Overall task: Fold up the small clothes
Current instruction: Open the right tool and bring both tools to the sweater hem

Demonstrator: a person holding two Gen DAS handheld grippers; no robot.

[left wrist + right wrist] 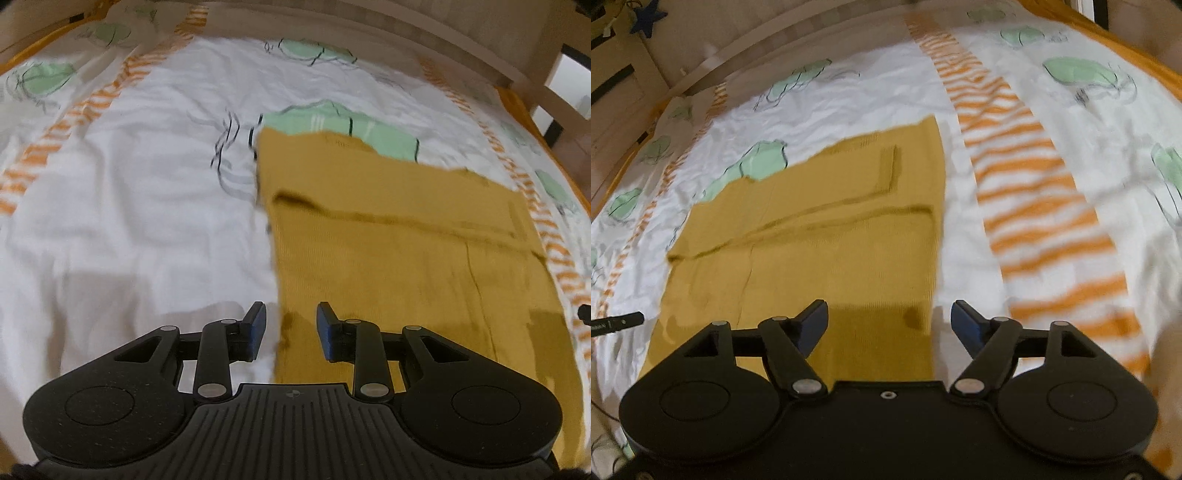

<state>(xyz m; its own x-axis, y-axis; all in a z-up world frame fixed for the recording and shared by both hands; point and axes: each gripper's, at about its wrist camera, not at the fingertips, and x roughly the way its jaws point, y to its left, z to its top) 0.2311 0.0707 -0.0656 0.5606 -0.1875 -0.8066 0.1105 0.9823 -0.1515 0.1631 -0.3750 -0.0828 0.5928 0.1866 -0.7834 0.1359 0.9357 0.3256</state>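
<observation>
left gripper [291, 328]: hovering with jaws partly apart, gripping nothing, over the garment's left edge
right gripper [888, 325]: hanging wide apart, empty, above the right edge
mustard garment [406, 266]: lying flat, ribbed knit, folded into a rectangle
bedsheet [140, 192]: wrinkled white cotton, orange stripes, green prints

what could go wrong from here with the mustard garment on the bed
1. Both the left gripper and the right gripper are open above the mustard garment, so nothing pins its folded flap; it might spring back.
2. The bedsheet underneath is soft and wrinkled, so a low pinch at the garment's edge could grab sheet too.
</observation>
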